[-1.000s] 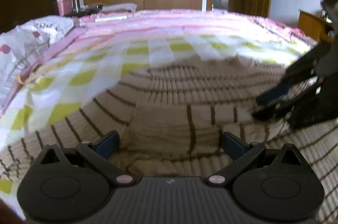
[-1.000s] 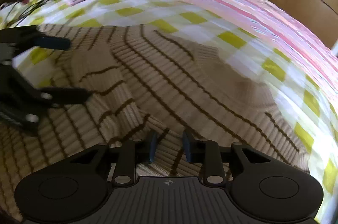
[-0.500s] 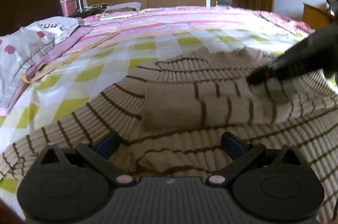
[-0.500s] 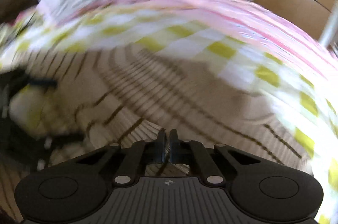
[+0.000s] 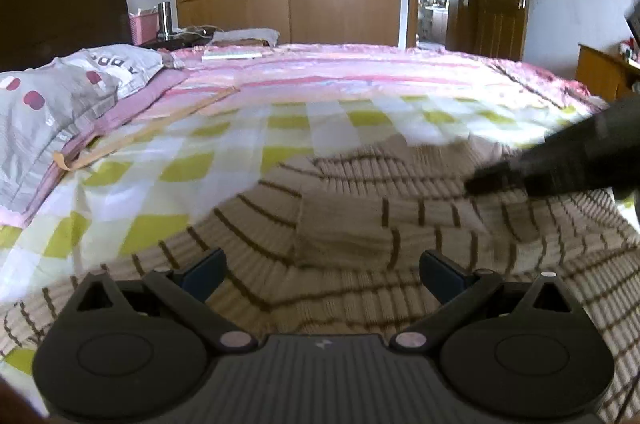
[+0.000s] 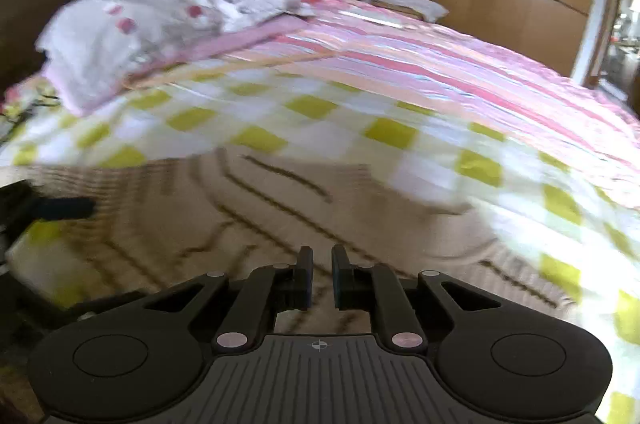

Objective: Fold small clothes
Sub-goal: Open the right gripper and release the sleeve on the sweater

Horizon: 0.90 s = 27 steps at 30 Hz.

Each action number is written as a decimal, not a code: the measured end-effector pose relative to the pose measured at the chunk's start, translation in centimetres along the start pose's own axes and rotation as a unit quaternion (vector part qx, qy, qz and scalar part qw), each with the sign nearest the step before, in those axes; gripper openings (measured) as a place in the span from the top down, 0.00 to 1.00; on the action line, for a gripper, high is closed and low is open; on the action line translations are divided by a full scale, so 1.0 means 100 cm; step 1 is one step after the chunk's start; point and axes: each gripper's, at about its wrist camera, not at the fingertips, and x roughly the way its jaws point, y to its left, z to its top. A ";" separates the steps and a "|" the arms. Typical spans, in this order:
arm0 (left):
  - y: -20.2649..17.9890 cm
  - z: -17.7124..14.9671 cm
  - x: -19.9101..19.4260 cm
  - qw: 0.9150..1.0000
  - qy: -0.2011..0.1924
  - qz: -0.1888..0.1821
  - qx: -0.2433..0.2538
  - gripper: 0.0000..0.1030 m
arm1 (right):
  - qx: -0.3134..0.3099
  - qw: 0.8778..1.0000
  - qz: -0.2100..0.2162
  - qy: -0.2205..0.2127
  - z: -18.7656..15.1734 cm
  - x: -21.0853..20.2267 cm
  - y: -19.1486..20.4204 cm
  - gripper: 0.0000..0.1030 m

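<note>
Sweater (image 5: 400, 224) is lying half-folded on the checked bedspread (image 5: 240, 144). Right gripper (image 6: 320, 270) is opening narrowly, nothing visibly pinched; left gripper (image 5: 322, 270) is hanging wide, empty. Regripping should probably take the sleeve's edge squarely.

The pillow (image 5: 60, 96) at the bed's (image 5: 360, 92) left edge carries dark printed letters, seen upside down; they look like "ddy", the rest unreadable.
</note>
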 end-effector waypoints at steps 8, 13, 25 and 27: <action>-0.014 0.019 0.026 1.000 -0.002 0.003 0.009 0.00 | 0.012 0.998 0.039 0.041 -0.038 0.002 0.013 0.88; -0.022 0.009 0.055 0.997 0.058 0.045 0.038 0.00 | 0.042 0.997 0.050 0.031 -0.042 -0.007 0.006 0.88; -0.012 0.002 0.049 0.997 0.057 0.046 0.023 0.00 | 0.173 0.980 -0.094 0.000 -0.084 -0.042 -0.089 0.89; -0.012 0.003 0.050 0.997 0.061 0.046 0.020 0.00 | 0.195 0.975 -0.101 -0.015 -0.090 -0.054 -0.099 0.89</action>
